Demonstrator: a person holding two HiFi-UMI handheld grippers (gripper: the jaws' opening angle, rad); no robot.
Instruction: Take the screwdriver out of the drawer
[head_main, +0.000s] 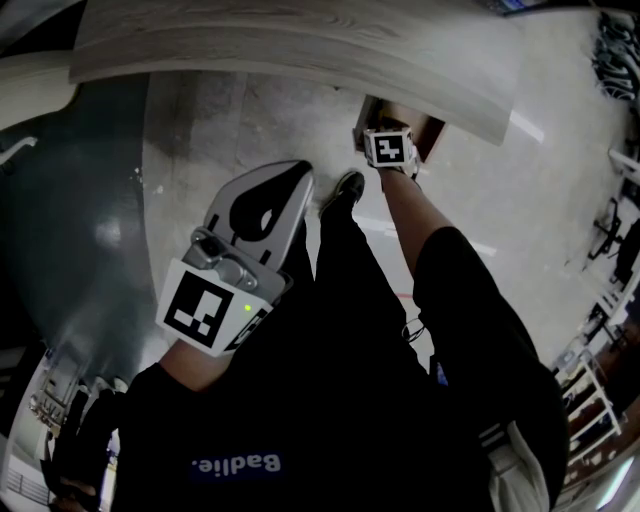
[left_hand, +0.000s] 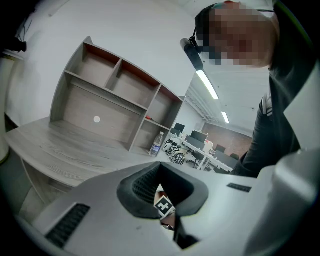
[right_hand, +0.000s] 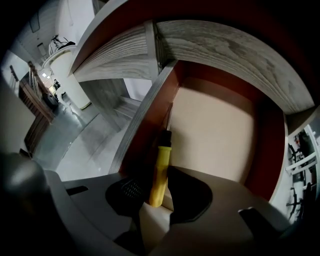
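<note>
We've dipped the right tool (right_hand: 152, 186) steeply into the drawer (right_hand: 215, 130), jaws apart either side of the screwdriver (right_hand: 160, 170) handle, ready to pinch. The left tool (head_main: 300, 173) is closed, empty and parked clear.

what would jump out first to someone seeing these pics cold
The yellow-handled screwdriver stands out: it lies along the left wall of the open drawer, with its handle between the right gripper's open jaws. In the head view, that arm reaches down below the wooden desk, while the left gripper hangs shut at the person's side.
</note>
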